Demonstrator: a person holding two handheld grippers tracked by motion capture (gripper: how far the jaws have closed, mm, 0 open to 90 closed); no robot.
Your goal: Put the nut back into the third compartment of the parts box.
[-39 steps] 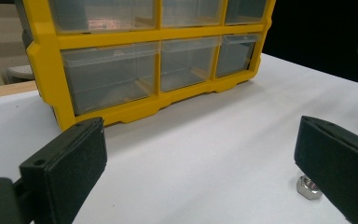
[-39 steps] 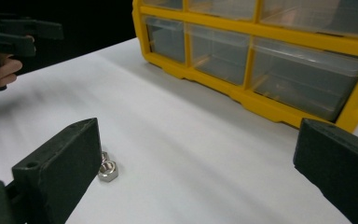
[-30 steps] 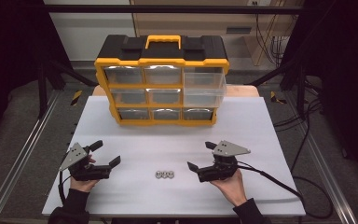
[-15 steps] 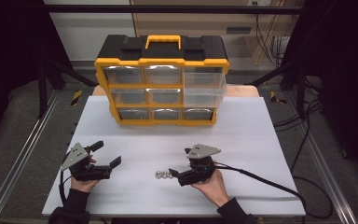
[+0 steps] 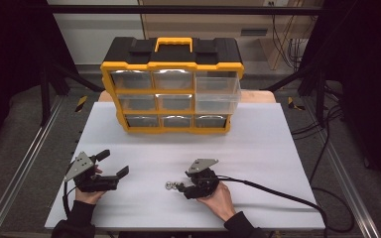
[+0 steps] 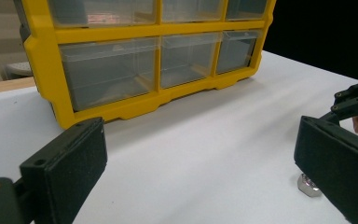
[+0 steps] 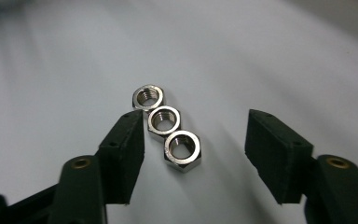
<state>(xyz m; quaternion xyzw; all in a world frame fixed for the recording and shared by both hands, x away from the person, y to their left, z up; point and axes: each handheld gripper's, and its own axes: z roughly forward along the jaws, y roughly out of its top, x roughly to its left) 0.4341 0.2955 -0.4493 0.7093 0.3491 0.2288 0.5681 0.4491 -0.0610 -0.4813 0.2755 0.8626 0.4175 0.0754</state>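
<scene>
A: Closing in on the nuts (image 7: 167, 124), the right gripper (image 7: 193, 140) has come across the table (image 5: 258, 144) from its spot off to their right a second ago; it now sits low over them.

B: And its jaws?

A: They have just been narrowing from wide apart. Two of the three nuts lie between them; the third sits just beyond the tips. One pad looks to be brushing the middle nut, the other stands well clear, so nothing is pinched yet.

B: Where do the nuts lie?

A: Flat on the table, touching in a short row, well in front of the yellow organizer (image 5: 172, 89), roughly opposite its middle column.

B: The left gripper (image 5: 110, 166)?

A: Spread wide, holding nothing, in the same place as a second ago, well left of the nuts and pointing at the organizer.

B: So what does this mean?

A: I judge the pick-up has begun. The row sits skewed between the jaws, so a further squeeze may push the nuts apart or catch more than one.
</scene>
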